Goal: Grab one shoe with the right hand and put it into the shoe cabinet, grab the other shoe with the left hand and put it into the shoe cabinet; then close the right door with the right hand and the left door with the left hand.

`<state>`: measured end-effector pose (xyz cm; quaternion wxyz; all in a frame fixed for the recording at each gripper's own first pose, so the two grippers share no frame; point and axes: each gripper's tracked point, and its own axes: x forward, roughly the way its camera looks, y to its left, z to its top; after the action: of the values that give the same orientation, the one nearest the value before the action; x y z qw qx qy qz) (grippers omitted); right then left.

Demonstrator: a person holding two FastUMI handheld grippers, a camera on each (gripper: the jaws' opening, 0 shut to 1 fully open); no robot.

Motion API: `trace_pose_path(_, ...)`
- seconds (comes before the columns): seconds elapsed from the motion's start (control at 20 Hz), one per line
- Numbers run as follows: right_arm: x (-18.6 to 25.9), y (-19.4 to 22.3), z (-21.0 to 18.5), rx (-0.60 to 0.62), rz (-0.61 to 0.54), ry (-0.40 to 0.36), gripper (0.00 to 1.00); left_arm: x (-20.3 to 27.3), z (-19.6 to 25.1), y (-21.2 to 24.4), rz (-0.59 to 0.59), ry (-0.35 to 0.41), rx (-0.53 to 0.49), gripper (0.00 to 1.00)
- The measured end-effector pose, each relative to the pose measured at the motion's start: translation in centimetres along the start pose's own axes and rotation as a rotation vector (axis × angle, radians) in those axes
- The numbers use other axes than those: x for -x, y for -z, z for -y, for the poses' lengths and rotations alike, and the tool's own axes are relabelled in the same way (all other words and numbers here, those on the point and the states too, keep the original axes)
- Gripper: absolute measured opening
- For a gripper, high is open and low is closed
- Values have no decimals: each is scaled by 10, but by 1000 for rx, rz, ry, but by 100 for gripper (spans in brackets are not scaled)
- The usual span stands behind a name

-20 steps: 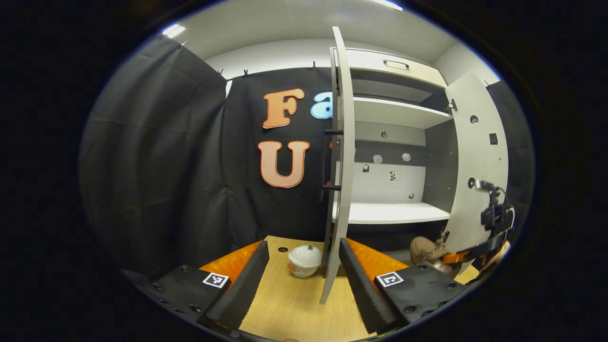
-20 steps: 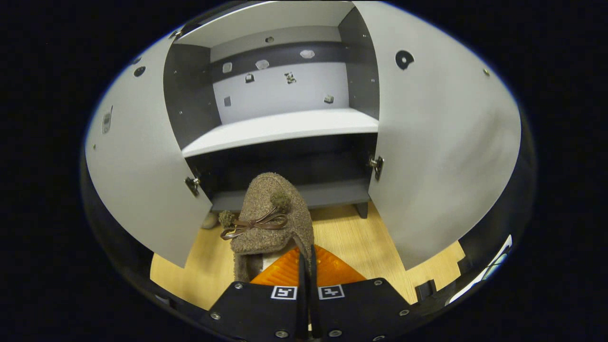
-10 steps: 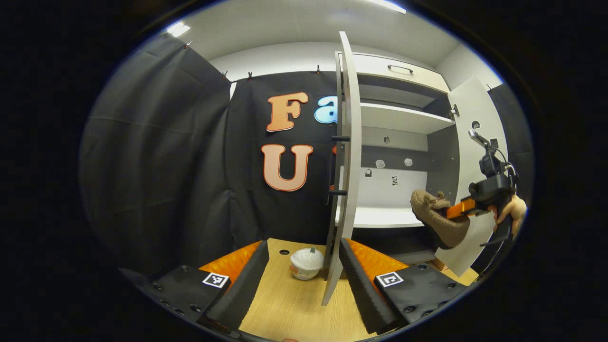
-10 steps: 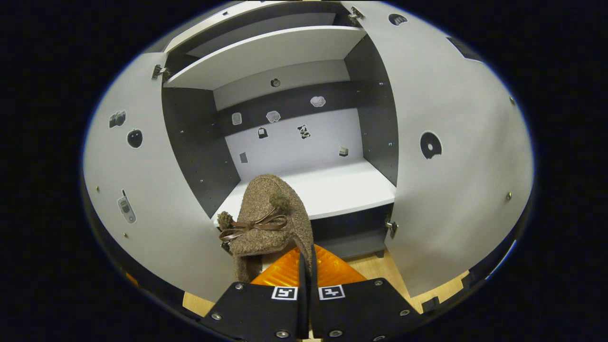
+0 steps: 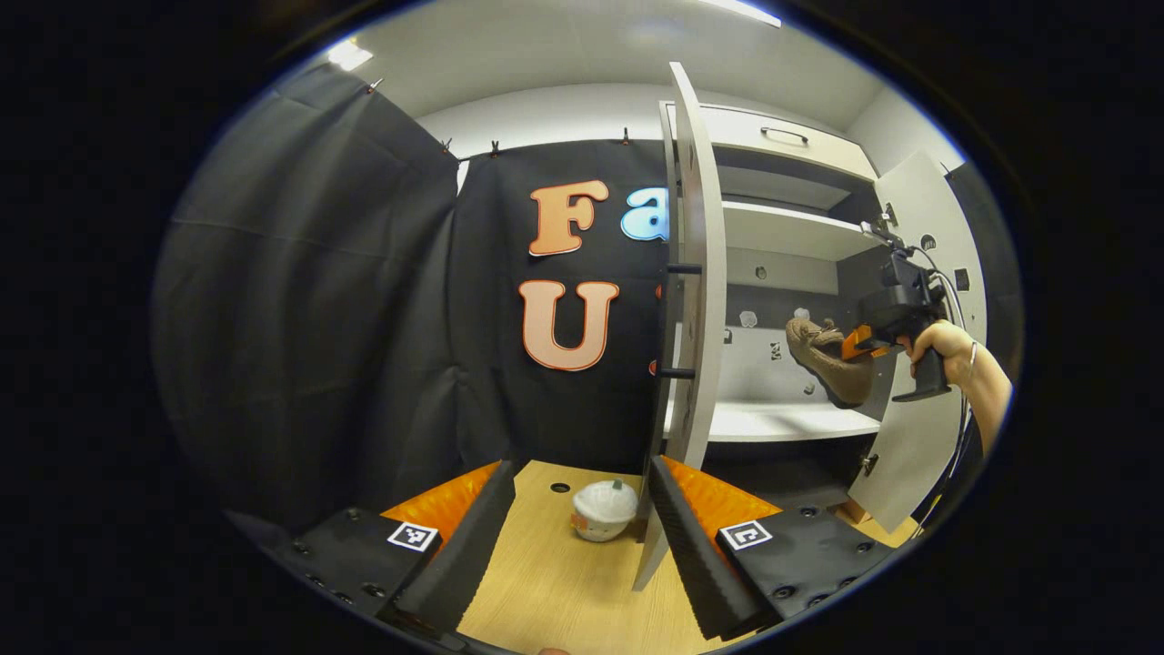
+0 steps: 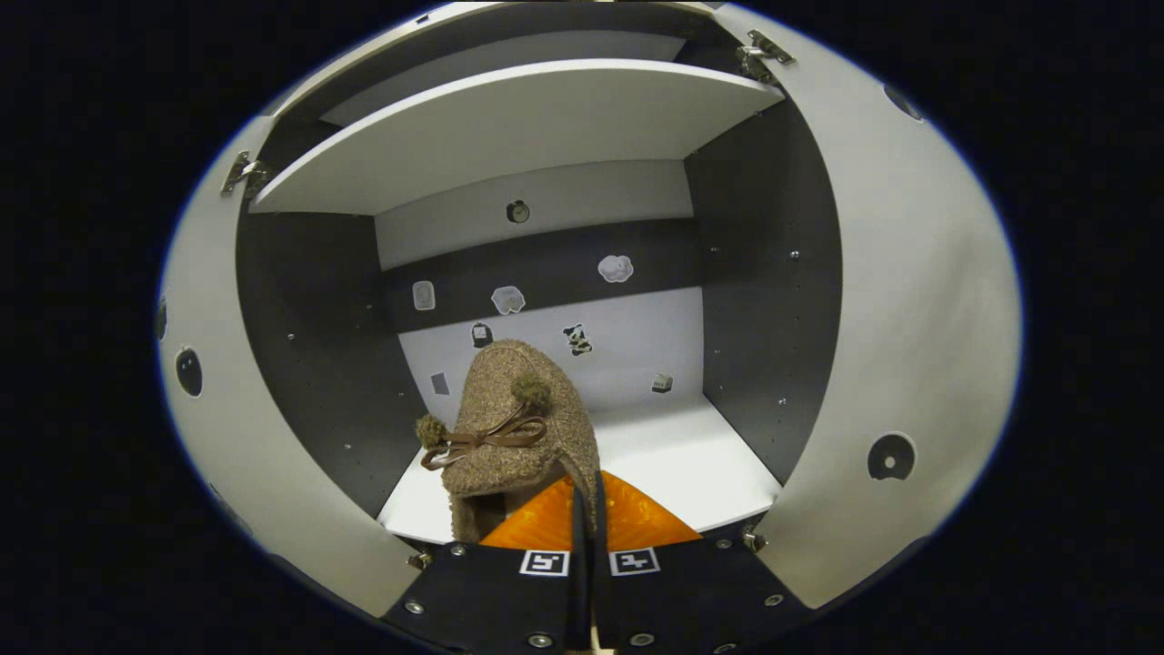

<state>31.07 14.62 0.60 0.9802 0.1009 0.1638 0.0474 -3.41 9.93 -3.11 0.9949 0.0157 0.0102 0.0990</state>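
Two doors stand open on the shoe cabinet [image 6: 546,118], the left door [image 5: 696,273] seen nearly edge-on in the left gripper view and the right door [image 6: 900,300] swung wide at the right of the right gripper view. Inside, a pale shelf [image 6: 691,455] lies below a second shelf higher up, with small stickers dotted on the back wall. The wooden surface [image 5: 555,591] runs in front of the cabinet at the near edge of the left gripper view.

One brown woolly shoe [image 6: 514,423] (with a thin bow and two pompoms) is clamped at its heel rim between the fingers of the right hand-held gripper [image 6: 587,509], toe pointing into the cabinet, held up in the air above the pale shelf. In the left gripper view the same shoe [image 5: 826,357] hangs in the cabinet opening, with a person's hand [image 5: 941,344] on the grip.

The left hand-held gripper [image 5: 577,523] is spread wide, holding nothing, low over the surface. A small white, rounded object [image 5: 605,509] sits on the surface between its fingers, farther off, just left of the left door's lower edge.
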Motion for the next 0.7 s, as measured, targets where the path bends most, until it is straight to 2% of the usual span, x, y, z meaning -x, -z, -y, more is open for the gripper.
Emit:
trace_pose_path(0.4, -114, 39, 17, -46, -134, 48, 2, -17, -9, 3, -8, -45, -29, 97)
trace_pose_path(0.6, -130, 47, 23, -19, -141, 72, 4, -19, -7, 5, -22, -54, -18, 97)
trace_pose_path(0.65, -129, 45, 20, -25, -134, 60, 9, -19, -6, 5, -26, -56, -17, 94)
trace_pose_path(0.7, -125, 40, 18, -26, -118, 48, 12, -18, -6, 4, -26, -56, -17, 97)
